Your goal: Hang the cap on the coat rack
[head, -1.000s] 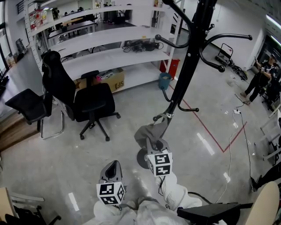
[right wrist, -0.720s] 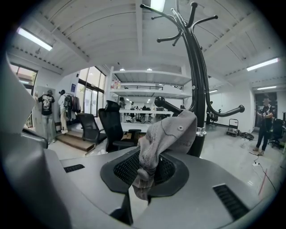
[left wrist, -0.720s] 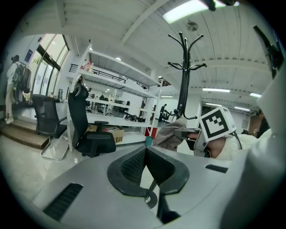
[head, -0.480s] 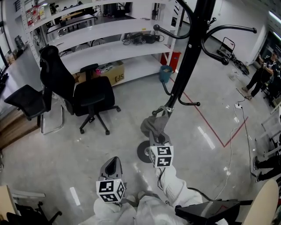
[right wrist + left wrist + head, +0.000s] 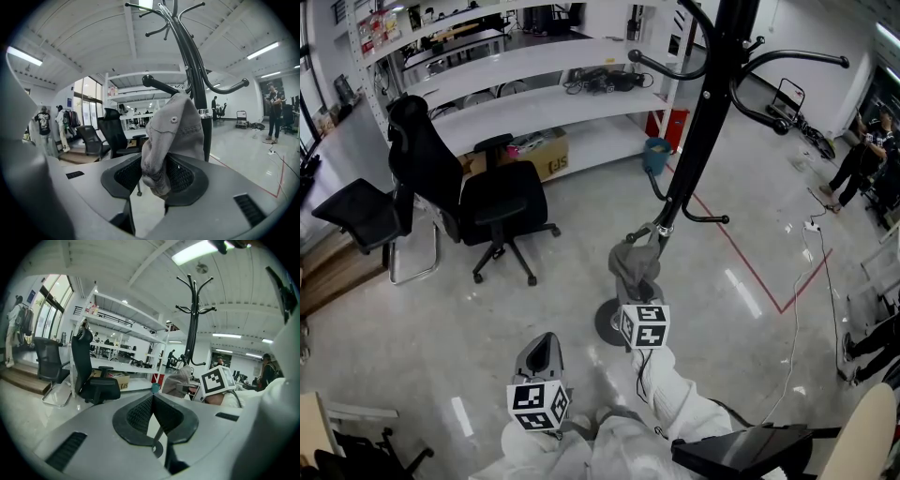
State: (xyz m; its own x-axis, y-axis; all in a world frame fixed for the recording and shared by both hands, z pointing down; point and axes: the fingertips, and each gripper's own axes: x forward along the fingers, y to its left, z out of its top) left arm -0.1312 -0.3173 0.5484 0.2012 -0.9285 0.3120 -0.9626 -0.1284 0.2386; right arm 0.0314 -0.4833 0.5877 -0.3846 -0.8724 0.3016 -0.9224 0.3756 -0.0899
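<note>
A grey cap (image 5: pixel 634 264) hangs over a low hook of the black coat rack (image 5: pixel 698 141), close against the pole. In the right gripper view the cap (image 5: pixel 180 126) drapes from the hook's knob (image 5: pixel 149 80). Its bunched lower fold still lies between the pads of my right gripper (image 5: pixel 157 176), whose jaws are opening. In the head view my right gripper (image 5: pixel 639 292) sits just below the cap. My left gripper (image 5: pixel 542 354) is lower left, shut and empty, well away from the rack. The left gripper view shows its closed tips (image 5: pixel 152 401), with the cap (image 5: pixel 180 379) beyond them.
The rack's round base (image 5: pixel 607 323) sits on the glossy floor. Black office chairs (image 5: pixel 502 220) stand to the left before white shelving (image 5: pixel 534 103). A red line (image 5: pixel 741 281) crosses the floor at the right. People stand at far right (image 5: pixel 853 169). A black chair edge (image 5: pixel 750 455) is near my right arm.
The right gripper and the cap have shifted slightly up and toward the rack pole. The left gripper has stayed about where it was.
</note>
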